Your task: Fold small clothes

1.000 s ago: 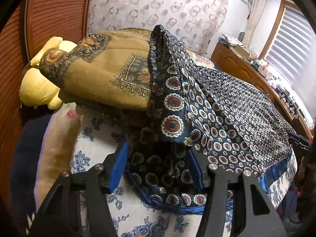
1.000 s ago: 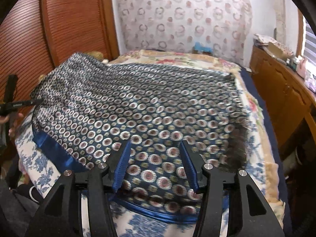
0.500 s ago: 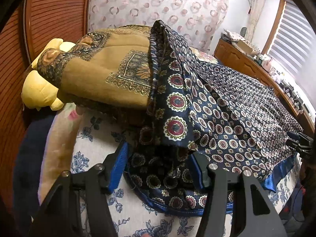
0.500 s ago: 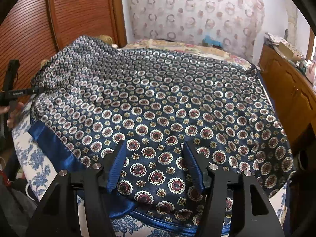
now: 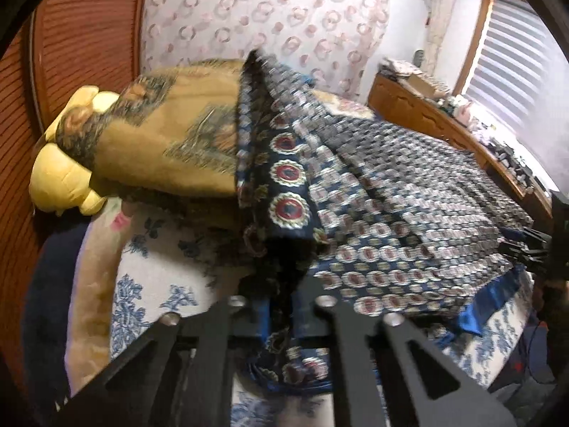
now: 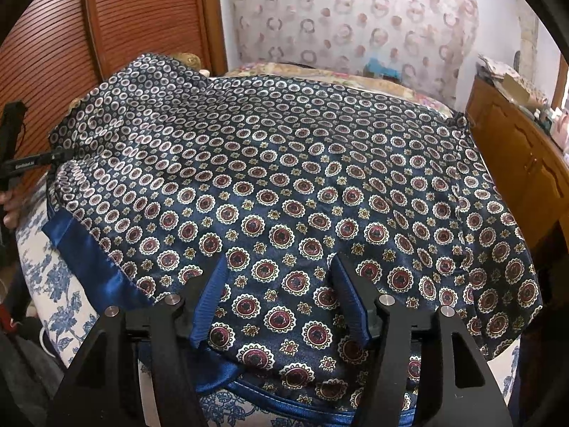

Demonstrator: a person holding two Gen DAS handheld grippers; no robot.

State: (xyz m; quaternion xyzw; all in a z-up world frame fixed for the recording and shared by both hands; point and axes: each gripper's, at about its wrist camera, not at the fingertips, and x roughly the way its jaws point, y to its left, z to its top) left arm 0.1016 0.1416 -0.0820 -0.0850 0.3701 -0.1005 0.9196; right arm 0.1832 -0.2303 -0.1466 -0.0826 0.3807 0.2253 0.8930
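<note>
A navy scarf with red-and-white medallions and a blue satin border lies spread over the bed; it fills the right wrist view (image 6: 291, 178) and the right half of the left wrist view (image 5: 391, 213). My left gripper (image 5: 279, 315) is shut on the scarf's near corner, with cloth bunched between its jaws. My right gripper (image 6: 281, 302) is open, its blue pads (image 6: 209, 302) just above the scarf near its front edge. The left gripper also shows at the far left of the right wrist view (image 6: 21, 163).
The bed (image 6: 60, 284) has a white sheet with blue flowers. A tan patterned cushion (image 5: 170, 135) and a yellow plush toy (image 5: 60, 181) lie at its left end. A wooden slatted wardrobe (image 6: 117, 25) stands behind. A wooden dresser (image 6: 522, 156) runs along the right.
My left gripper has closed on the scarf's corner and its view is now motion-blurred. The right gripper has moved forward over the scarf and stays open.
</note>
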